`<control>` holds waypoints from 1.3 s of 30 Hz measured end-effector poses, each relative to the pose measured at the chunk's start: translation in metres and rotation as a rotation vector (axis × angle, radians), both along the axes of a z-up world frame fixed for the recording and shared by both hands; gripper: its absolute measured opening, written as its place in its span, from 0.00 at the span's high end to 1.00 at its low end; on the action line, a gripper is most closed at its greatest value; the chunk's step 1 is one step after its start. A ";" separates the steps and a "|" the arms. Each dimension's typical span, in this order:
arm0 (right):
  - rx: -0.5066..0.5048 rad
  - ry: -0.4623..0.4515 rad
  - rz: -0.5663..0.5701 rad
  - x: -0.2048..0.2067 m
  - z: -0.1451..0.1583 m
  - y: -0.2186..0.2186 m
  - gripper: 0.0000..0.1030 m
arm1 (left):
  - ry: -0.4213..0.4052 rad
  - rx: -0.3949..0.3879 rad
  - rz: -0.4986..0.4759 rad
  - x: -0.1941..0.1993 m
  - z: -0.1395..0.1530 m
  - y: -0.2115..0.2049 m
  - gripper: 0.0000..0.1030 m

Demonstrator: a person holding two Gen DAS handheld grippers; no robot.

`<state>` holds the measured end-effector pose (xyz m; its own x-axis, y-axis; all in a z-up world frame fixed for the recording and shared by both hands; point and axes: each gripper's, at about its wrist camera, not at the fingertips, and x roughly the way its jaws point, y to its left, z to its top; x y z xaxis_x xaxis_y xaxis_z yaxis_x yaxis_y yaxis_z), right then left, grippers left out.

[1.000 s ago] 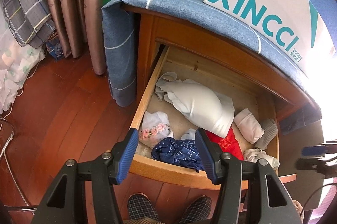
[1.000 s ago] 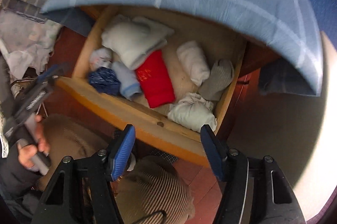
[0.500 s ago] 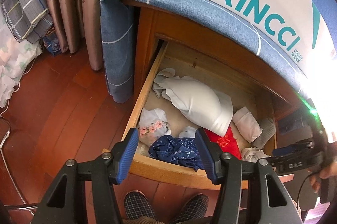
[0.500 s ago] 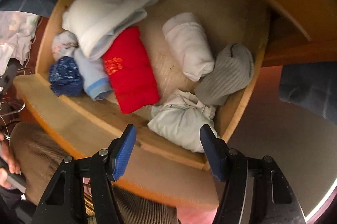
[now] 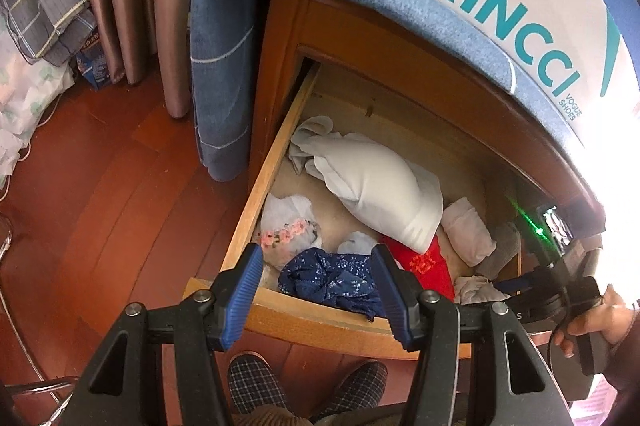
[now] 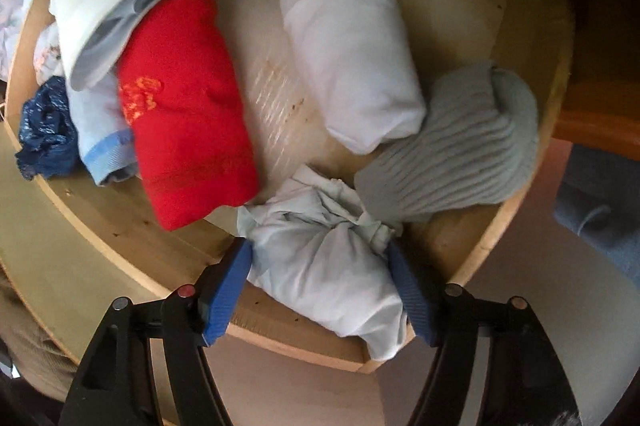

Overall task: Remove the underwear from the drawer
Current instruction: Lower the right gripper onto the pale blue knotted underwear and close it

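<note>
Since a second ago the right gripper (image 6: 320, 290) has dropped from outside the drawer (image 6: 516, 209) down over its front right corner, so that its spread fingers now straddle the pale bundle (image 6: 320, 258), the blue pads at or very near its two sides but not visibly squeezing it. That bundle of underwear lies crumpled against the front wall, its long axis running from a twisted knot near the grey knit (image 6: 452, 153) toward the front edge. It looks light, soft and limp, likely to sag and trail once lifted, so a hold across the thick middle, just below the knot, seems safest. The red piece (image 6: 188, 105) lies just to its left, the white roll (image 6: 352, 53) behind it. The left gripper (image 5: 316, 290) hangs above the front left of the drawer with its fingers wide apart and nothing between them, the navy lace (image 5: 332, 282) below.
</note>
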<state>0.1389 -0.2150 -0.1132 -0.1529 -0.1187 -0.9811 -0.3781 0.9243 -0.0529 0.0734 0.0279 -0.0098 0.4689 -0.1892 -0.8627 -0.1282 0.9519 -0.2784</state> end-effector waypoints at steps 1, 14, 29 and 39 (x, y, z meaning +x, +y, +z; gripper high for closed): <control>-0.001 0.006 0.003 0.003 -0.002 0.000 0.32 | 0.011 -0.010 0.001 0.001 -0.002 0.001 0.44; -0.072 0.053 0.052 0.013 -0.025 0.021 0.26 | 0.060 -0.030 -0.013 0.006 -0.009 0.001 0.44; 0.007 -0.077 -0.024 -0.003 -0.007 0.017 0.59 | 0.161 -0.010 -0.160 0.036 -0.012 0.006 0.44; 0.212 -0.184 -0.250 -0.015 0.035 0.001 0.61 | 0.255 0.010 -0.334 0.052 -0.025 -0.017 0.44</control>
<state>0.1235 -0.2136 -0.0786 0.0296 0.1089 -0.9936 -0.1415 0.9845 0.1037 0.1250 0.0114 -0.0344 0.1546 -0.2853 -0.9459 0.1243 0.9554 -0.2678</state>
